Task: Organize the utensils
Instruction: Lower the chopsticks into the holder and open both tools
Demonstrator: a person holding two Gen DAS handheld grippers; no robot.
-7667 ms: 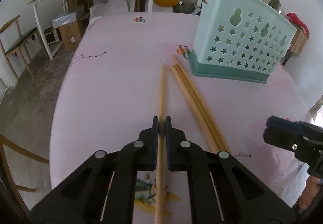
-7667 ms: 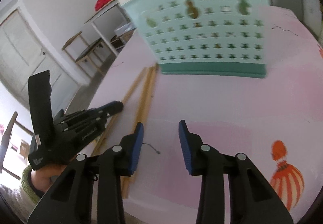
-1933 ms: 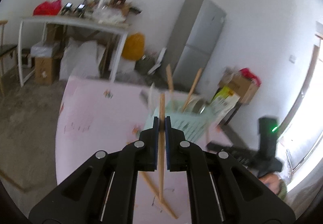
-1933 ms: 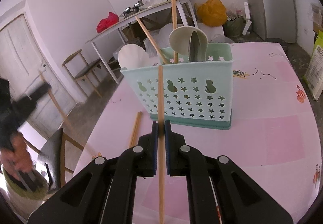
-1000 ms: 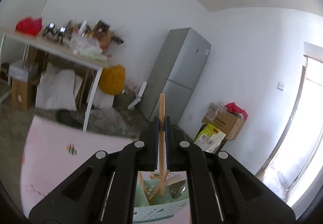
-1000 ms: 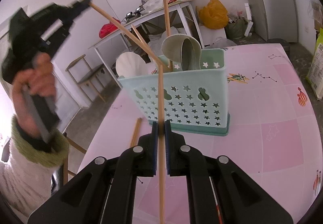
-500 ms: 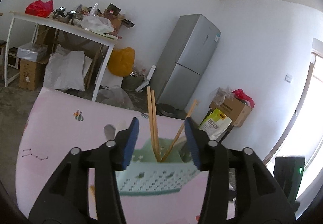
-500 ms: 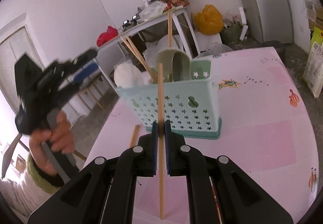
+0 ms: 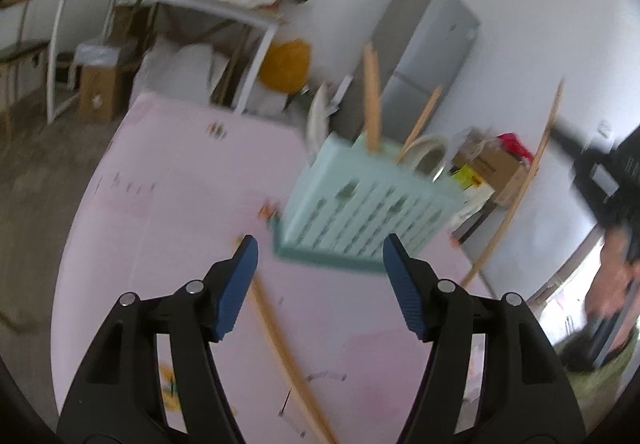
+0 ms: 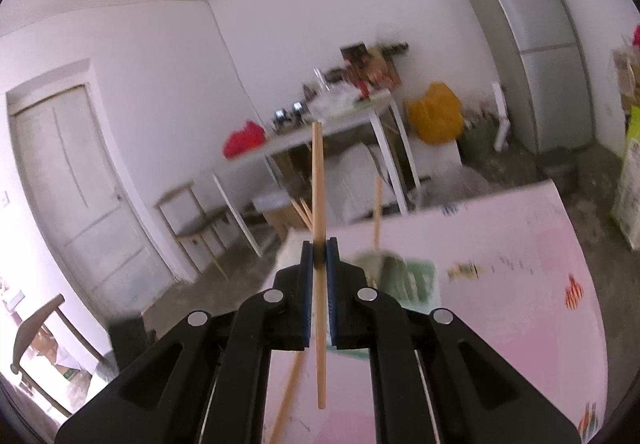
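Table (image 9: 192, 179), pink-topped, fills the lower half of both views; both frames are motion-blurred. Mint caddy (image 9: 368, 203), star-perforated, stands upright toward the far right part of the table in the left wrist view. It already carries utensils: wooden sticks leaning out of the top (image 9: 372, 99), and what looks like a ladle or spoon bowl (image 9: 428, 155) on the right side.

Change since a second ago: the left gripper (image 9: 320, 264) was clamped on a chopstick held above the caddy. Now nothing is between its fingers; the jaws are opening and already stand wide apart. One more stick stands in the caddy than before, so I judge that drop complete. The camera now looks down over the table toward the one loose chopstick (image 9: 280, 340) still lying flat, just beside the left blue pad. Likely next pick for this hand.

Right gripper (image 10: 319, 264): jaws shut tight on a held chopstick (image 10: 318, 228), gripped near mid-length and standing close to vertical, as in the earlier frames. Compared with half a second ago the caddy (image 10: 408, 280) sits lower in this view and is partly hidden behind the fingers, which reads as the stick being lifted toward an insertion from above.

Task estimate: two chopsticks remain outside the caddy, one in the air and one on the table.

Risk: the lower tip must clear the caddy rim before descending.
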